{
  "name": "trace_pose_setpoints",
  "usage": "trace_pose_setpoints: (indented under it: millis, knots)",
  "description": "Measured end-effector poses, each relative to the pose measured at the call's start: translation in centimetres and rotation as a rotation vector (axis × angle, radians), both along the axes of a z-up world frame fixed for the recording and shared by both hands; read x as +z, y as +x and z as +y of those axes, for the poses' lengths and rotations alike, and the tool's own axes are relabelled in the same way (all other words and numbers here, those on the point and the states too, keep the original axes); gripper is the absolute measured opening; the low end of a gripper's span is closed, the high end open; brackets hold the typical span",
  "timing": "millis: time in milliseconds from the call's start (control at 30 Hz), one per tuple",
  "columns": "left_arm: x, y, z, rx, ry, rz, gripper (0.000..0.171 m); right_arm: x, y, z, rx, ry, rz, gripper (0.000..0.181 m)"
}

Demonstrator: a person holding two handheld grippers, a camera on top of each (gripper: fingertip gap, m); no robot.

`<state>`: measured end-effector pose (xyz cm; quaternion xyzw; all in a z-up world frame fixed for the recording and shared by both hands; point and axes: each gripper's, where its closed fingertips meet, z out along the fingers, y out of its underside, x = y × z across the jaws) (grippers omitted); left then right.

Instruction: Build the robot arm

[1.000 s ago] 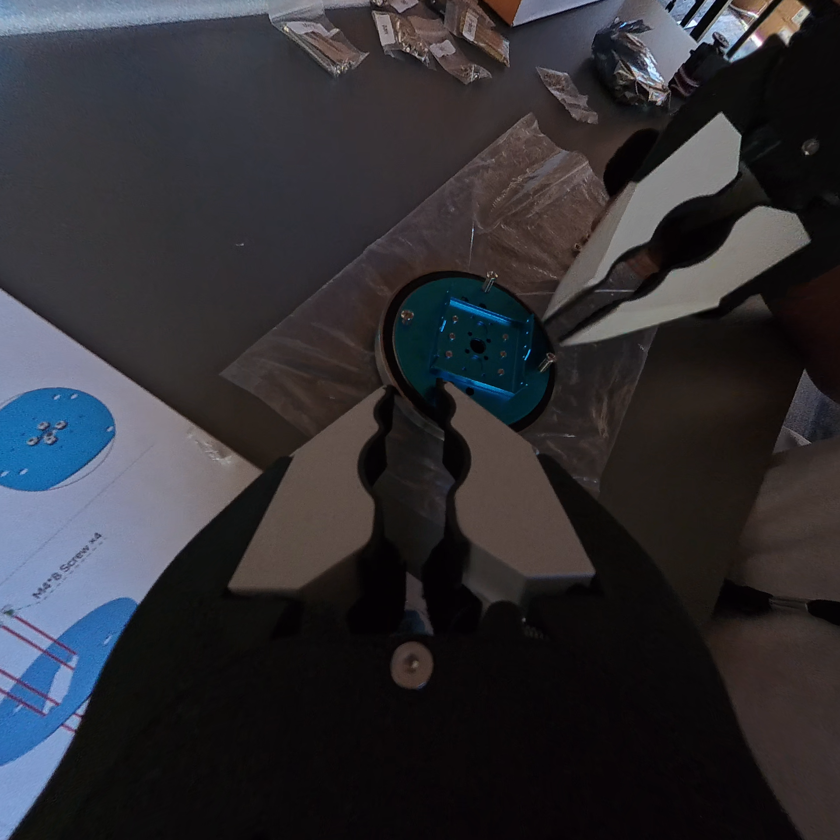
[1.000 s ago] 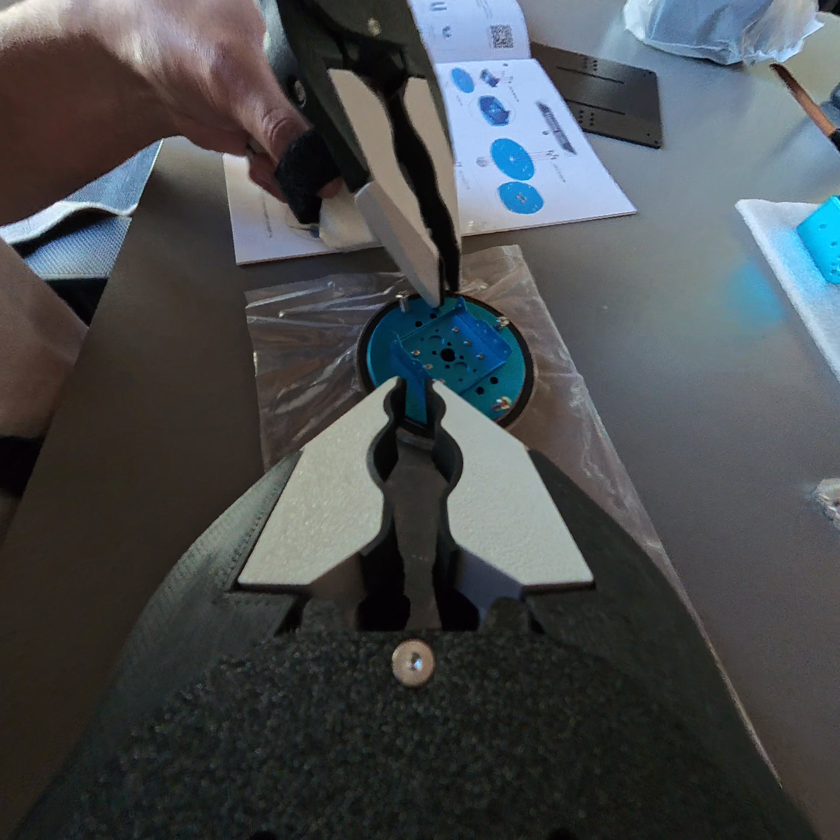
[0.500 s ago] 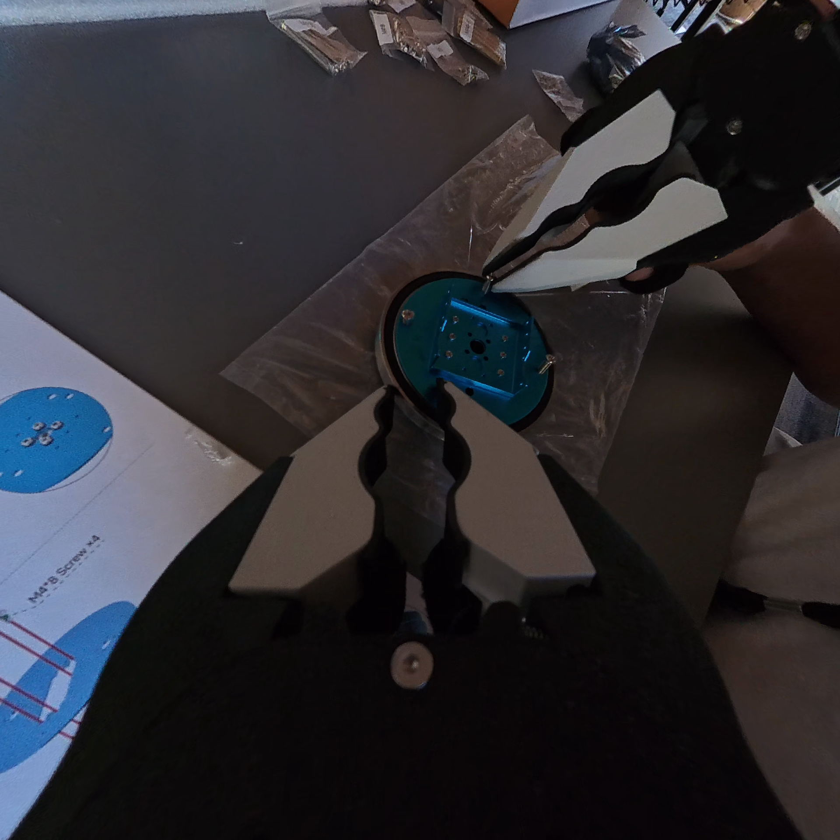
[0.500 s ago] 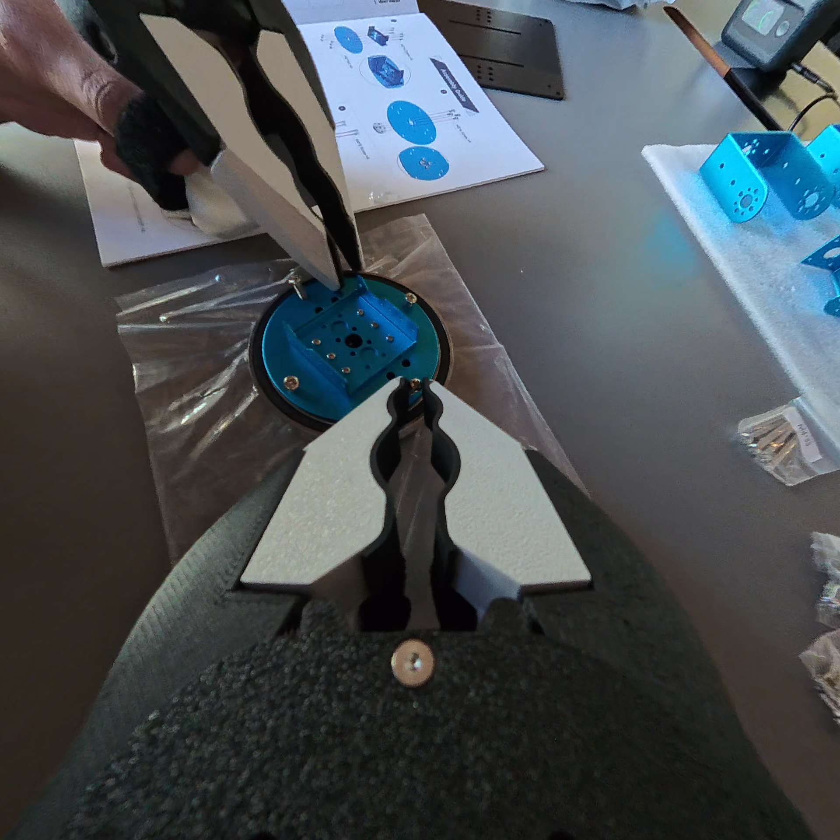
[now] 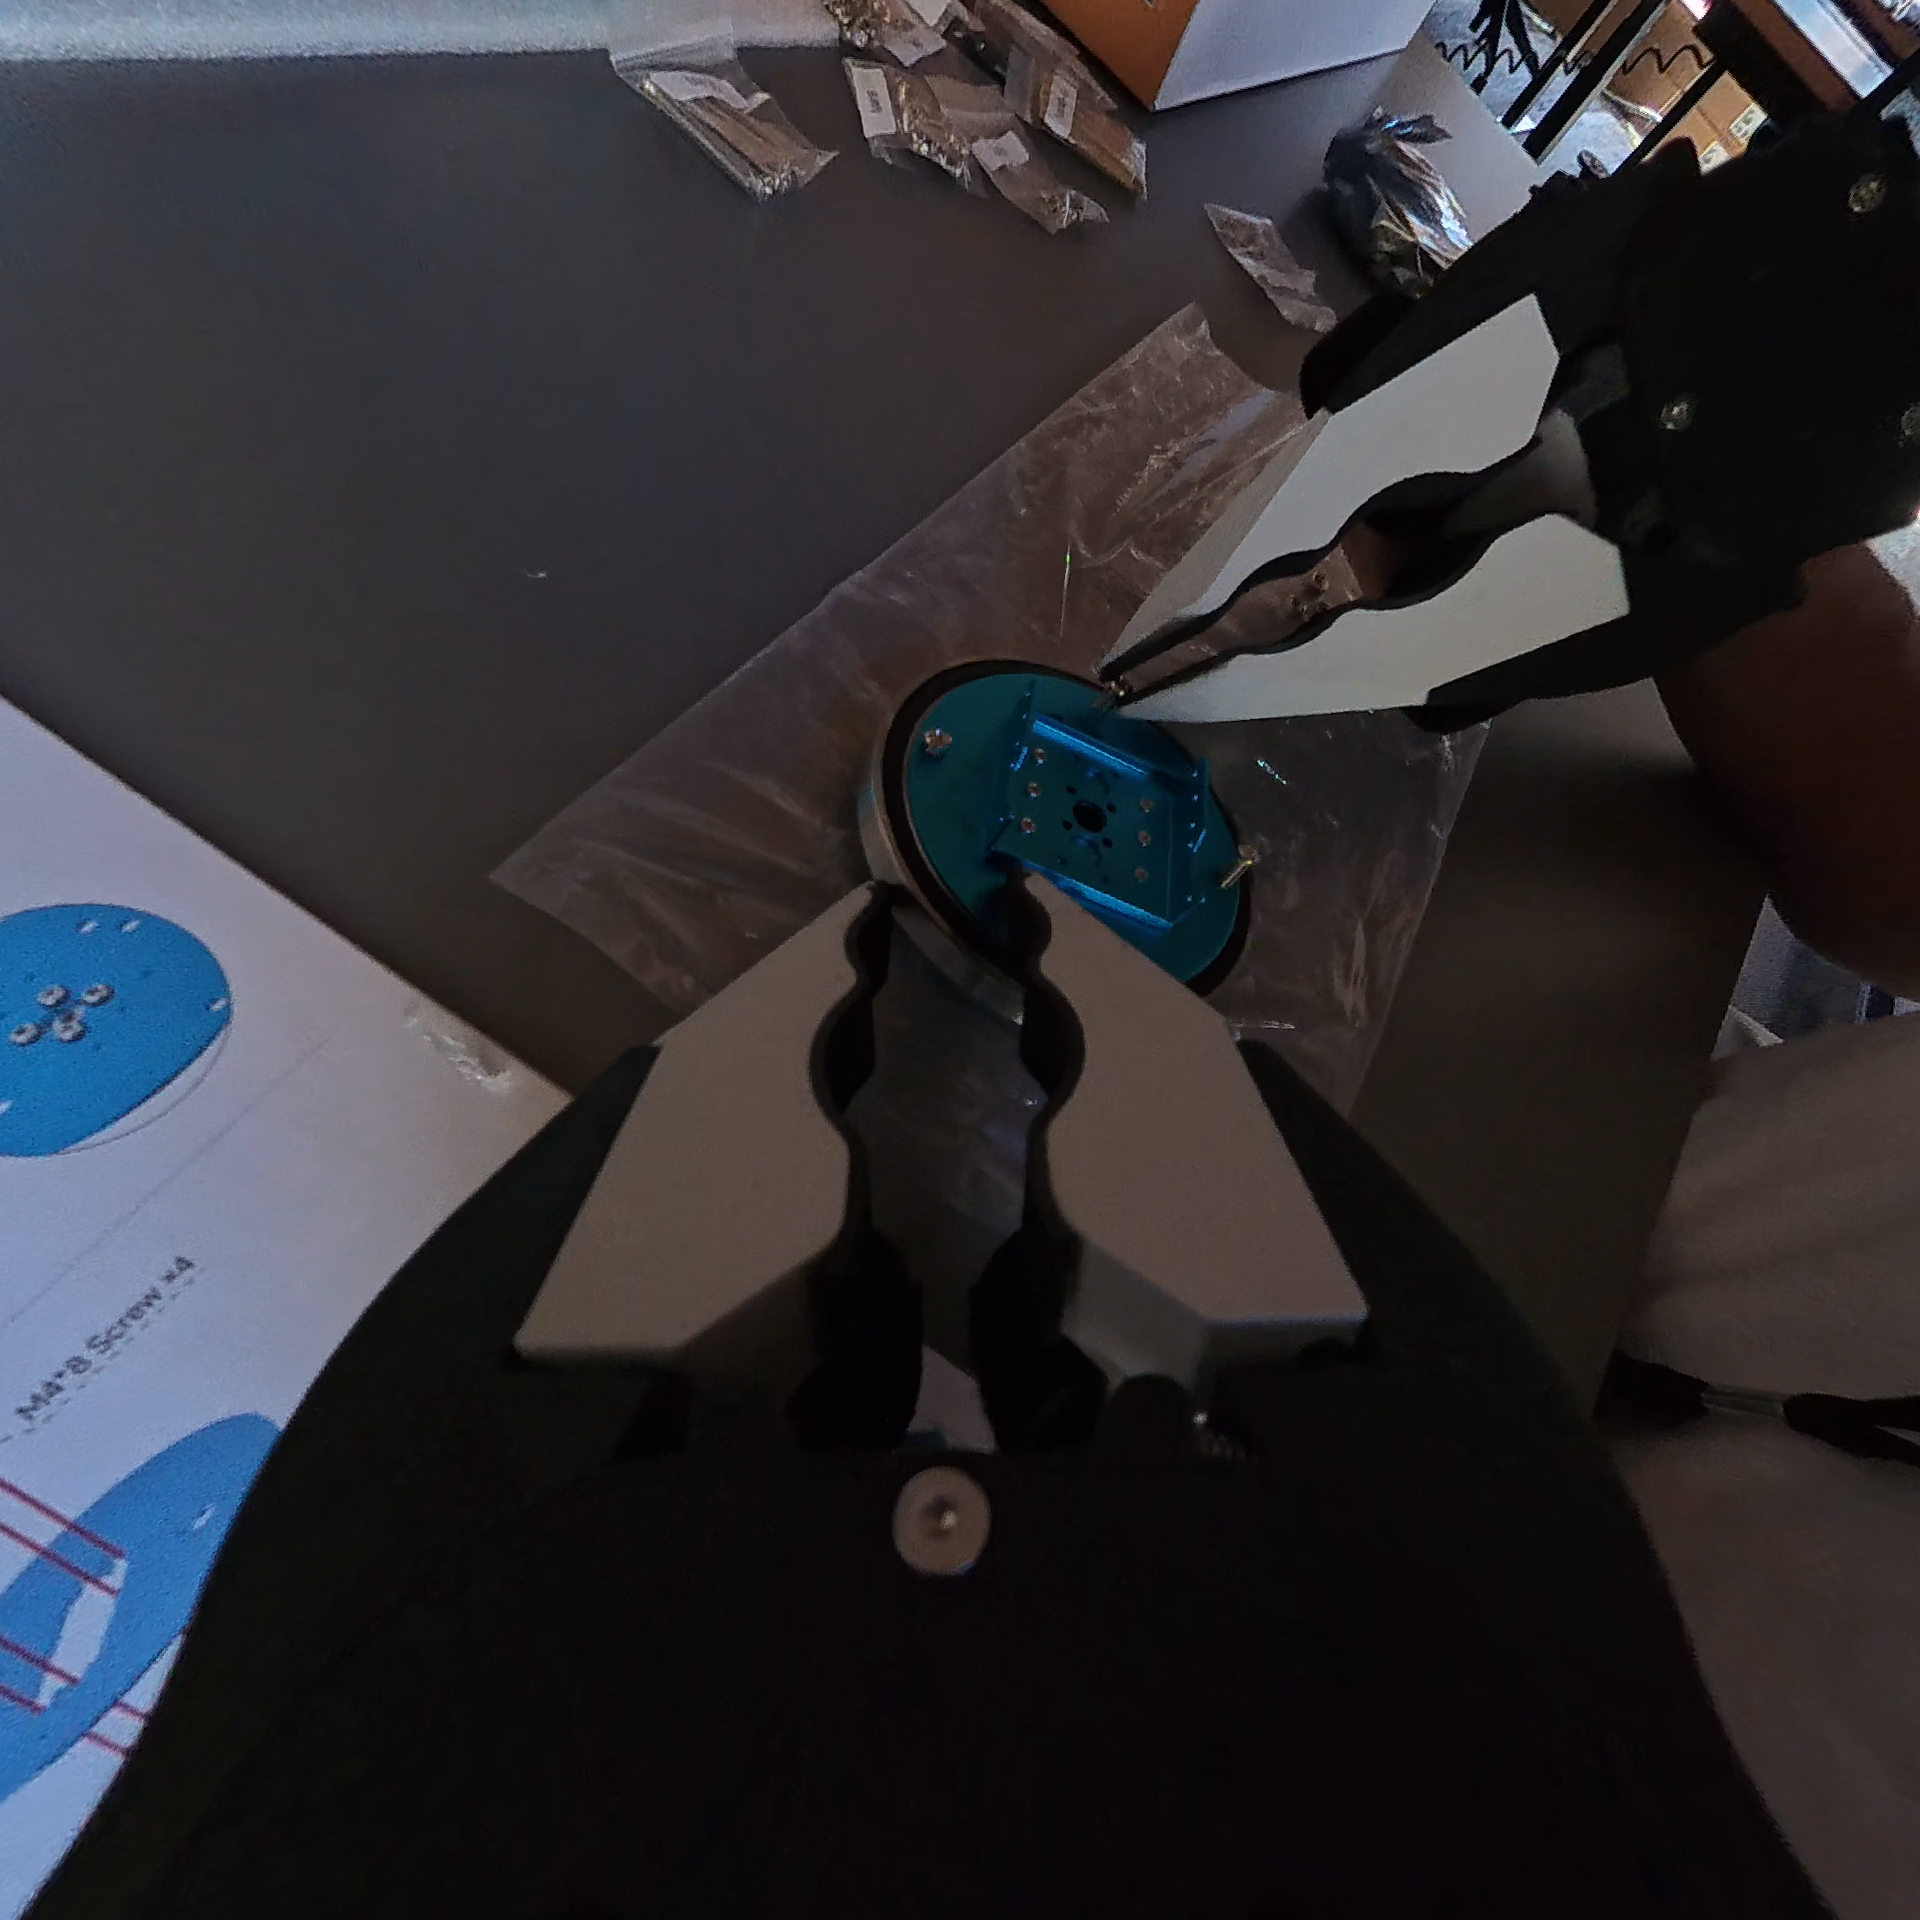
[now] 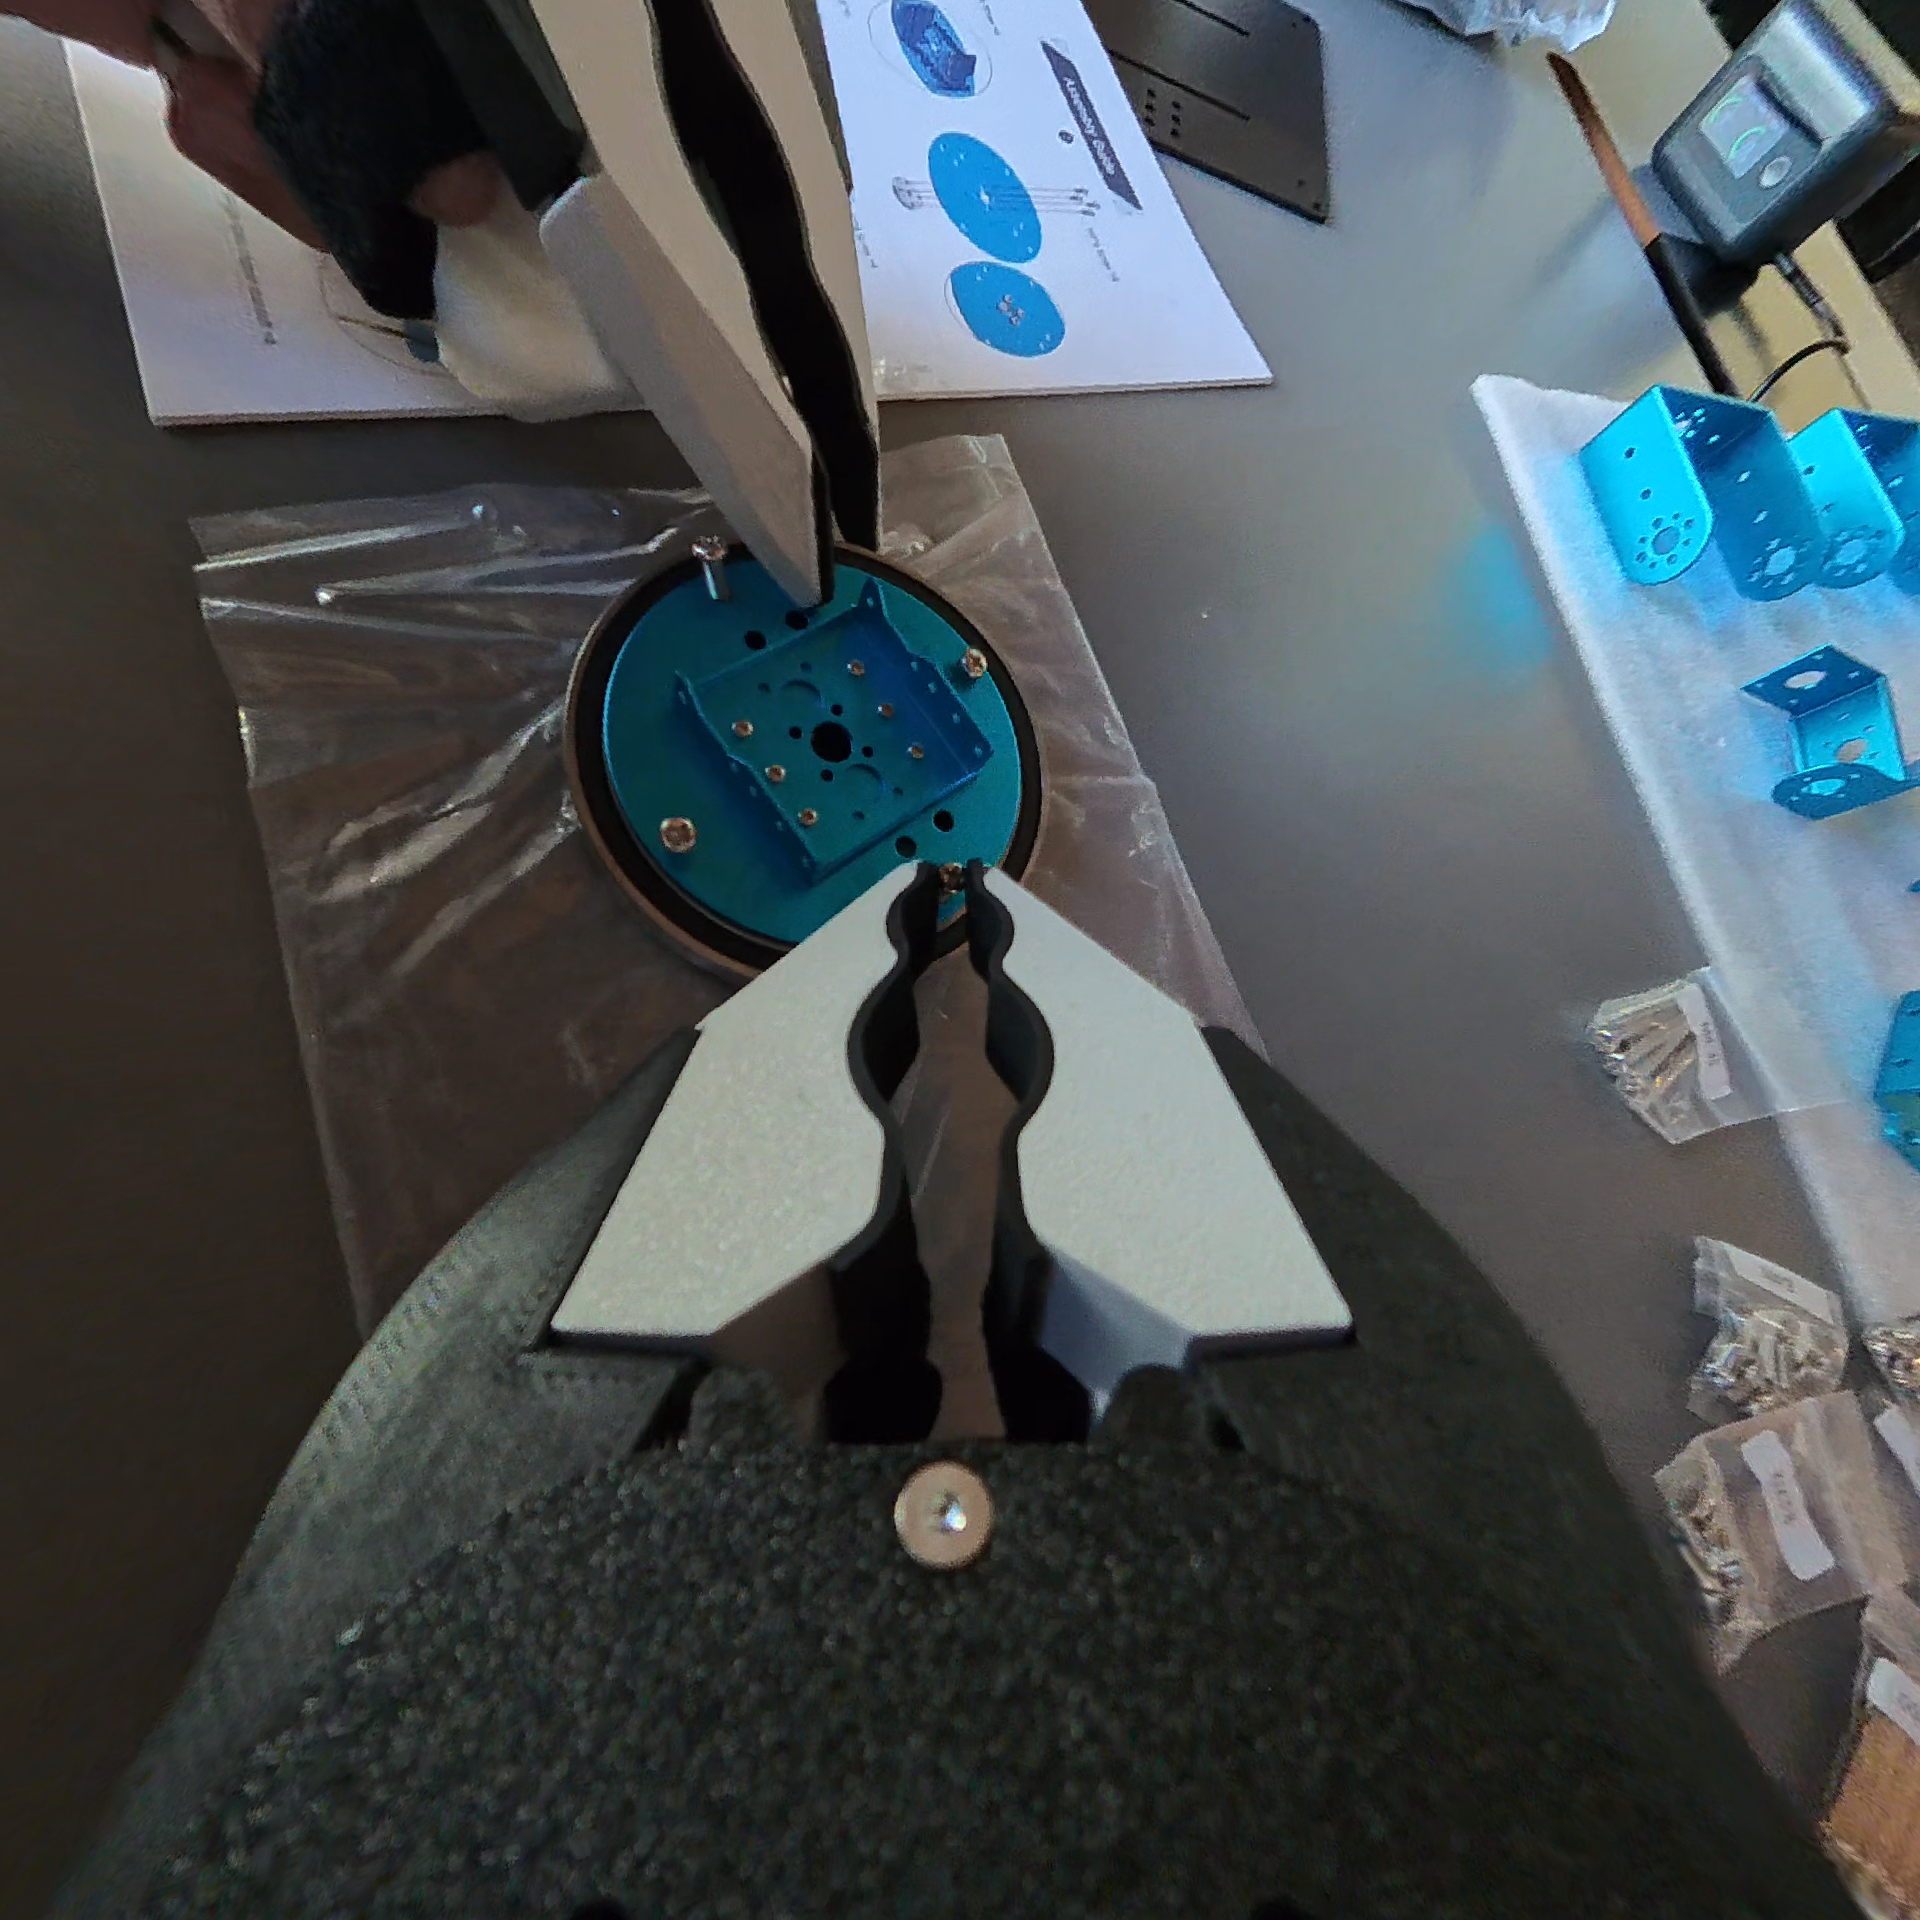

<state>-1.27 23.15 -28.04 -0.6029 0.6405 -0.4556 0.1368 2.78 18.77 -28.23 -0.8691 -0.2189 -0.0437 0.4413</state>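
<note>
A round blue disc (image 6: 665,727) on a black-rimmed base lies on a clear plastic bag (image 6: 416,779), and a blue U-shaped bracket (image 6: 831,743) sits on its middle. The disc (image 5: 956,810) and the bracket (image 5: 1101,821) also show in the left wrist view. My left gripper (image 5: 948,888) is shut on the near rim of the disc; it comes in from above in the right wrist view (image 6: 836,566). My right gripper (image 6: 948,871) is shut on a small screw (image 6: 948,879) at the disc's edge, and it also shows in the left wrist view (image 5: 1112,681). Other screws stand at the edge, one upright (image 6: 712,566).
An open instruction booklet (image 6: 1039,260) lies beyond the bag. Blue brackets (image 6: 1745,520) rest on white foam (image 6: 1558,623) at the right, with small bags of screws (image 6: 1662,1070) nearby. A black plate (image 6: 1236,135) and a grey device (image 6: 1766,145) are at the back. About 7 centimeters separates my left fingertips from my right. The black plate (image 6: 1236,135) is about 25 centimeters from my left fingertips and 30 centimeters from my right.
My right gripper has left the screw at one side of the disc, moved to another at the disc's edge and shut on it. My left gripper has stayed on the rim.
</note>
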Motion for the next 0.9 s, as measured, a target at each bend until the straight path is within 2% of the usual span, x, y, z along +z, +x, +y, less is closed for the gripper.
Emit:
trace_pose_setpoints:
  millis: [233, 533, 733, 900]
  knots:
    - [0.0, 0.1, 0.0, 0.004, -0.045, 0.011, 0.022, -0.4, -0.4, -0.3, 0.005, -0.035, 0.156, 0.004]
    - [-0.1, 0.1, 0.0, 0.014, -0.115, 0.034, 0.022, -0.4, 0.1, 0.1, -0.017, -0.016, 0.140, 0.005]
    - [-0.2, 0.2, 0.1, 0.014, -0.118, 0.047, 0.021, -0.3, 0.1, 0.1, -0.024, -0.029, 0.207, 0.005]
    - [-0.4, 0.0, 0.1, 0.017, -0.118, 0.052, 0.020, 1.1, -0.4, 0.1, -0.003, -0.002, 0.281, 0.022]
